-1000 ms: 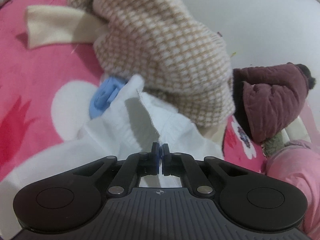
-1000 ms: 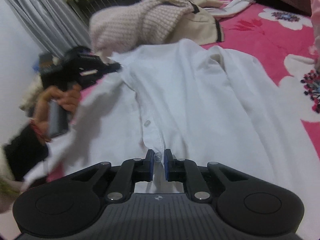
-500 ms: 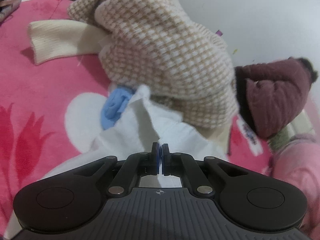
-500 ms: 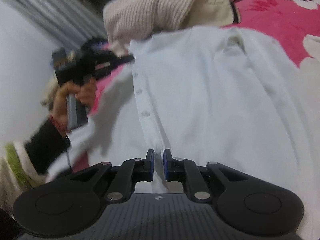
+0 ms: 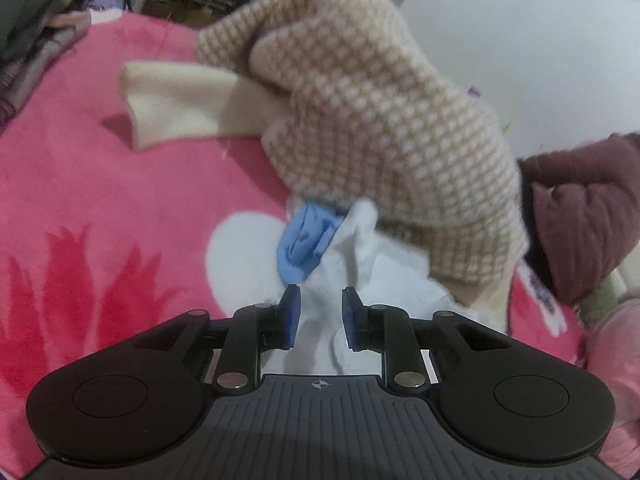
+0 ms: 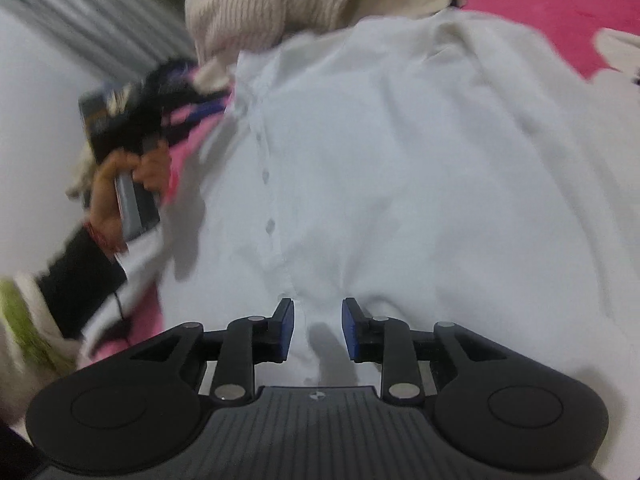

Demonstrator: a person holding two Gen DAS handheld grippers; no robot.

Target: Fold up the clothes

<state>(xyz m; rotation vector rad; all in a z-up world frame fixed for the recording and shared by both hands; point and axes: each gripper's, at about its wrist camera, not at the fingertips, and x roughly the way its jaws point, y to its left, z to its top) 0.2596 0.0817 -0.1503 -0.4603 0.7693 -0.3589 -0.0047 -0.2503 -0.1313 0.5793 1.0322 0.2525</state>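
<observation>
Here both grippers' jaws stand apart over the white shirt (image 6: 400,152), whose collar end the blurred checked sweater (image 5: 384,128) hides.

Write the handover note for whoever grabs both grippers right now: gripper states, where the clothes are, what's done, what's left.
Left gripper: open, nothing held, white fabric between the jaws.
Right gripper: open, nothing held, over the placket near the hem.
White shirt: spread front-up on the pink floral blanket, placket buttons visible.
Checked knit sweater: heaped unfolded beyond the shirt, partly on it; a blue cloth peeks out beneath.
Done: shirt laid out. Left: fold it, then the heap.
</observation>
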